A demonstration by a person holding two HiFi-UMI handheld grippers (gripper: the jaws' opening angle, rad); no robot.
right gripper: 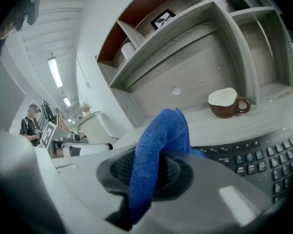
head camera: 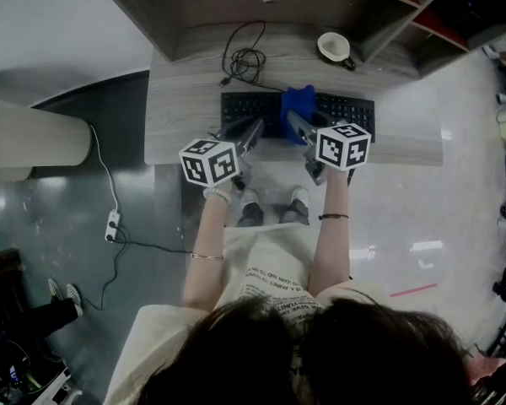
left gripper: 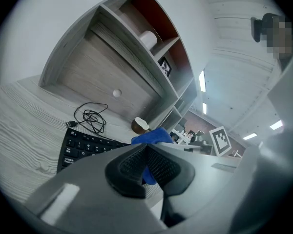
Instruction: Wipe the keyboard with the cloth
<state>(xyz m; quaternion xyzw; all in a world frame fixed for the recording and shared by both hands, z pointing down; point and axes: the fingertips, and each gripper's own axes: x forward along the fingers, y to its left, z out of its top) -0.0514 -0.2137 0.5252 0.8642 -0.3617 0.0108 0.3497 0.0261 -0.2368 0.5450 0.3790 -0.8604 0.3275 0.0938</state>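
The big grey wooden desk [head camera: 185, 99] has shelves at its back. On it lies the long black keyboard [head camera: 244, 108], close to the front edge.

The right gripper [head camera: 297, 123] reaches over the middle of the keyboard. Its jaws are squeezed tight on the soft blue cloth [head camera: 299, 108]. The cloth sticks up in a bunch past the pads and sits over the keys, a bit right of the middle. From the head view I cannot tell if it is pressing on the keys or only hanging just above them.

The left gripper [head camera: 255, 126] is over the front edge of the keyboard, on the left side, near the cloth. Its jaws are closed and hold nothing.

Behind the keyboard stands a small brown mug with a white inside [head camera: 335, 49]. A thin black cable [head camera: 244, 57] lies in loops near it.

I think the wiping step is in hand, with the cloth at the middle. Next, the right gripper needs to push the cloth down and slide it along the rows of keys. The left gripper could hold the keyboard so it does not slip.
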